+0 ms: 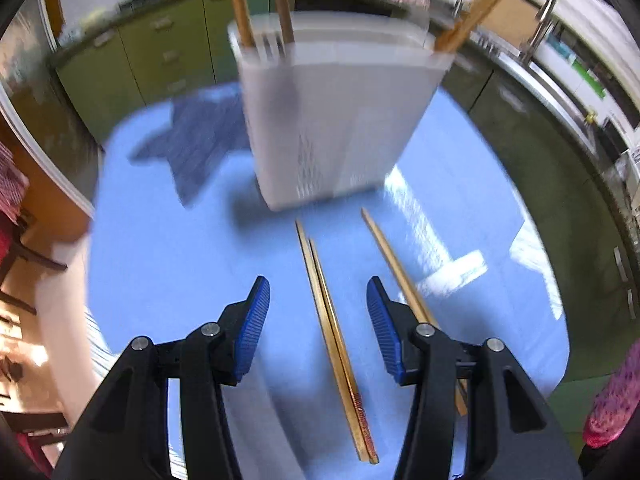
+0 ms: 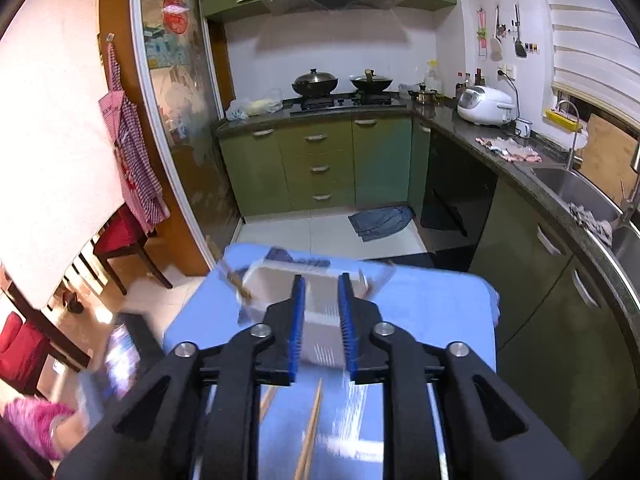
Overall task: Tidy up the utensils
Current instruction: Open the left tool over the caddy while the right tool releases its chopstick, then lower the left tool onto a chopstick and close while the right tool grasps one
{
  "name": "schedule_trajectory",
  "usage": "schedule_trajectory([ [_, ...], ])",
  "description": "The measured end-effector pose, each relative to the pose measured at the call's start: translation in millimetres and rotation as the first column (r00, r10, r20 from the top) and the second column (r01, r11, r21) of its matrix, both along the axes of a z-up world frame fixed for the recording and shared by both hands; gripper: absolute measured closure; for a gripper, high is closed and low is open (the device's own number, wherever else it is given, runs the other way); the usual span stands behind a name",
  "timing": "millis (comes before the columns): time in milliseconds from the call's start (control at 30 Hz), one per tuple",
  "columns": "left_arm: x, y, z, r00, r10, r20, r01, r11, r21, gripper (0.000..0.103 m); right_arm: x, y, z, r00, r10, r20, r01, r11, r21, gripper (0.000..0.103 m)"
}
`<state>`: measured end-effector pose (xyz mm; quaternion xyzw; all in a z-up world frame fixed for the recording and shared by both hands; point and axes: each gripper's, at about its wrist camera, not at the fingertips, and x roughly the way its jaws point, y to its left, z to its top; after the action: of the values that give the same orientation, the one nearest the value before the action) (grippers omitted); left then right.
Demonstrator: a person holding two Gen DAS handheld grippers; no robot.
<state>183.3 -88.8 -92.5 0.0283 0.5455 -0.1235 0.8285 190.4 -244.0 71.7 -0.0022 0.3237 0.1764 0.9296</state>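
Chopsticks (image 1: 334, 332) lying mid-table (image 1: 160, 248), white holder (image 1: 340, 120) behind; left gripper (image 1: 318, 300) open over them, right gripper (image 2: 322, 292) empty, part-open. Next: pinch squarely.

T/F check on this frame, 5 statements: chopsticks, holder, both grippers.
1. Three wooden chopsticks lie on the blue table top. True.
2. The white plastic utensil holder is empty. False: wooden sticks stand in it at both ends.
3. The left gripper is shut on a chopstick. False: it is open, holding nothing, with two chopsticks on the table between its fingers.
4. The right gripper holds a metal spoon. False: there is a gap between its blue pads and nothing in it.
5. The holder stands on the table beyond the loose chopsticks in the left wrist view. True.
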Motion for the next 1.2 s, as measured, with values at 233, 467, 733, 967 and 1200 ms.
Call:
schedule_trajectory([
  [233,19.5,-13.1,-46.4,0.993,0.033,-0.116,-0.028,0.999,0.047,0.066,-41.7,-38.9,-86.7,0.989,-0.014,-0.15,0.012,1.0,-0.017,0.081],
  [467,16.5,-11.3,-48.6,0.991,0.043,-0.129,-0.036,0.998,0.056,0.073,-45.2,-65.9,-158.1,0.959,-0.04,-0.279,0.046,0.999,0.015,0.081],
  [733,17.4,-11.1,-53.7,0.988,0.043,-0.149,-0.03,0.996,0.087,0.079,-30.4,-54.1,-175.2,0.944,-0.025,-0.33,0.029,1.0,0.008,0.081],
  [967,26.5,-14.8,-62.6,0.982,0.037,-0.184,-0.022,0.996,0.083,0.08,-28.5,-52.7,-173.2,0.942,-0.029,-0.334,0.031,1.0,0.0,0.075],
  [1200,28.2,-11.2,-63.9,0.984,0.05,-0.171,-0.035,0.995,0.088,0.097,-23.0,-41.7,-182.5,0.934,-0.023,-0.358,0.013,0.999,-0.031,0.075],
])
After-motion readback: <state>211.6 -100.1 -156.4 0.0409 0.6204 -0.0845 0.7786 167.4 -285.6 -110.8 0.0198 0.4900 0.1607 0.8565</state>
